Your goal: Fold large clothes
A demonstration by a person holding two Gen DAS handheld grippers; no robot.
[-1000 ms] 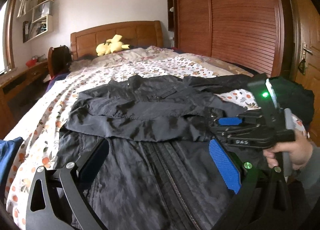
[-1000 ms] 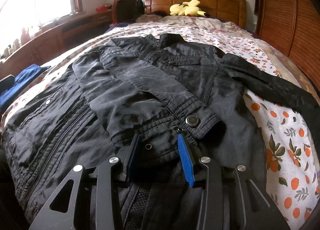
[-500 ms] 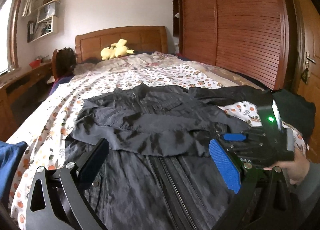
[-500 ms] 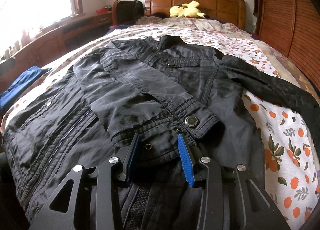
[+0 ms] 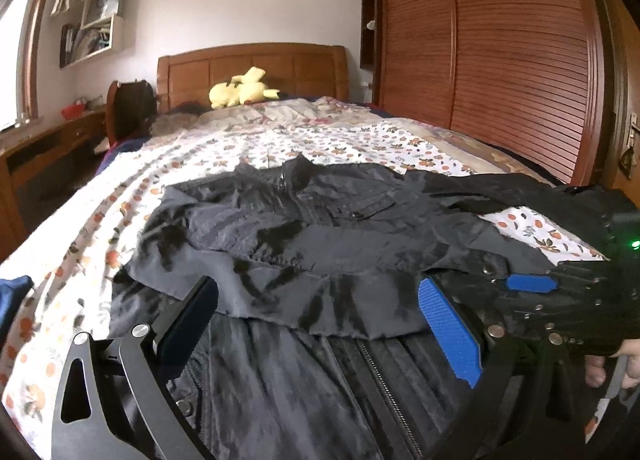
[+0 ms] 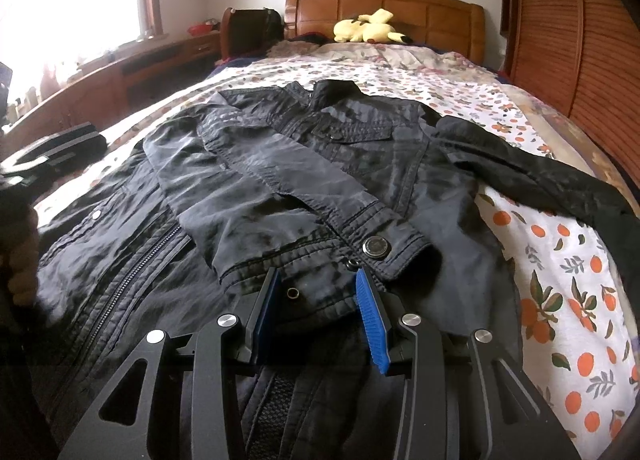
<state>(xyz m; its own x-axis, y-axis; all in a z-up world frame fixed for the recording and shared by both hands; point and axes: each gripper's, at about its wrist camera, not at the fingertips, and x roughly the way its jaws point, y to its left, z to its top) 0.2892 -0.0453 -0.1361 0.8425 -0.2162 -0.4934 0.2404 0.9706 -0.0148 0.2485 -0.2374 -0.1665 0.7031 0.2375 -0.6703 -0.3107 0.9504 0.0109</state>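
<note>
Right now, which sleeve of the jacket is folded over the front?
The sleeve ending at the right gripper, cuff button showing. The other sleeve lies stretched out across the flowery sheet.

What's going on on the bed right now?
A person is folding a black jacket spread on the floral bedsheet. One sleeve is already folded across the chest; the other sleeve still trails off to the side. The right gripper is closed on the folded sleeve's cuff. The left gripper is wide open over the jacket's front, holding nothing.
</note>
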